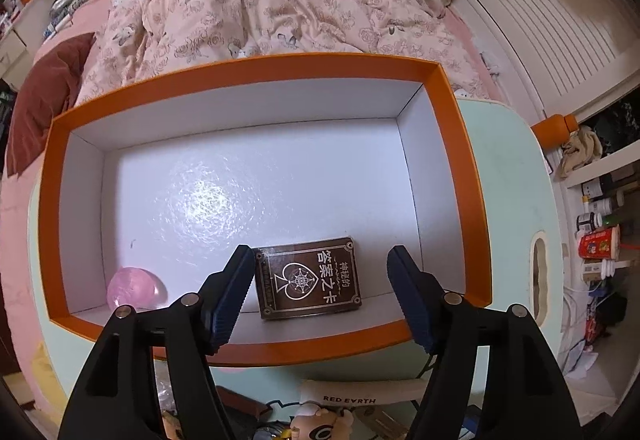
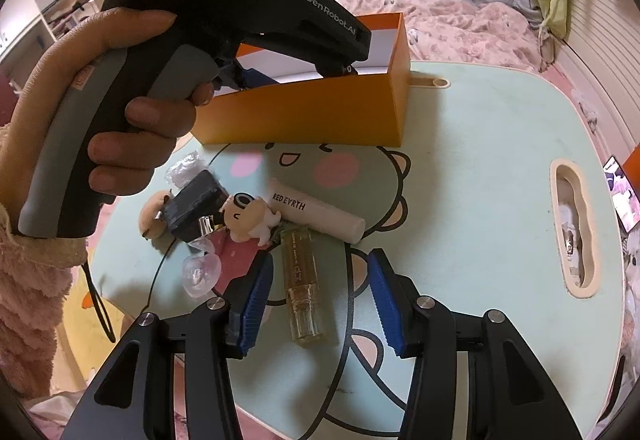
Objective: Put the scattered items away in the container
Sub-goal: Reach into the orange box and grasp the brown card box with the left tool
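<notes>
An orange box with a white inside (image 1: 452,144) stands on the mint table; it shows from the side in the right wrist view (image 2: 304,112). Inside lie a brown card deck (image 1: 308,278) and a pink stone (image 1: 136,288). My left gripper (image 1: 320,292) is open over the box, its jaws either side of the deck, empty. My right gripper (image 2: 320,300) is open, low over the table, with a yellow glass bottle (image 2: 300,280) lying between its jaws. A white RED EARTH tube (image 2: 316,210), a plush toy (image 2: 250,218) and a black square bottle (image 2: 194,206) lie beyond.
The mint table (image 2: 480,168) has a slot handle (image 2: 574,228) at the right. A clear plastic piece (image 2: 200,270) lies left of my right gripper. A bed with a pink floral quilt (image 1: 260,0) lies behind the box. Shelves with bottles (image 1: 600,232) stand right.
</notes>
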The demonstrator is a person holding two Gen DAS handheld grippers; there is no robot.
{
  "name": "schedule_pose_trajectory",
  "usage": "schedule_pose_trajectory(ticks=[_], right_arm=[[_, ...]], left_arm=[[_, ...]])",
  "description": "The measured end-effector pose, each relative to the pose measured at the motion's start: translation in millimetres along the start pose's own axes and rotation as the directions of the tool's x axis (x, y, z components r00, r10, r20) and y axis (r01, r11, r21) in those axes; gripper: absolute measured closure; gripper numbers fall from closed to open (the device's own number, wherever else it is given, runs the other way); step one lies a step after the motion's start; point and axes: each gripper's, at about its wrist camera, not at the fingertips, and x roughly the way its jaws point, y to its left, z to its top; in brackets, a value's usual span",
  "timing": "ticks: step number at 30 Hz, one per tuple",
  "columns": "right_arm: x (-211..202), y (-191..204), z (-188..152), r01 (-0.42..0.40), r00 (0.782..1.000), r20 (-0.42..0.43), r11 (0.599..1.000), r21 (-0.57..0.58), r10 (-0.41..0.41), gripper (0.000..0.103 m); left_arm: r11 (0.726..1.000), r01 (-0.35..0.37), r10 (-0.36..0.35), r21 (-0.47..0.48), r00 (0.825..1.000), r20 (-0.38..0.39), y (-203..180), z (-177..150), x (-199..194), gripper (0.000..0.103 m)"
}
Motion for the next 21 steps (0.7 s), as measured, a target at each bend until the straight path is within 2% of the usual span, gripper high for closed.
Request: schedule_pose_trajectory(ticks=[6,11,15,21], right_arm=[[-0.2,0.5,-0.2,0.001,1.000,-0.002,1.000,-0.002,-0.001,0.055],[1.2,1.2,-1.2,-0.003,1.000,-0.007,1.000,-0.002,0.003,0.054],[1.2,1.7,-2.2,-0.004,1.000,-0.006,1.000,-0.002,0.004,0.054],[1.3,0.4,-2.9,-0.002,1.000,-0.002,1.000,0.005,0.002,0.054]], left_arm=[[0.999,0.013,-0.014,-0.033,0.999,-0.030,4.2,2.0,2.6,0.032],[0.999,-0.012,0.010,-0.048,0.998,-0.055,3.9,4.2,4.4,0.032],[0.995,-0.052,0.043,-0.087,0.994,-0.100,10.4,10.4,21.7,0.032],[0.994,-0.079,0.071,-0.071,0.992,-0.102,7.8,12.7,25.0,0.030]])
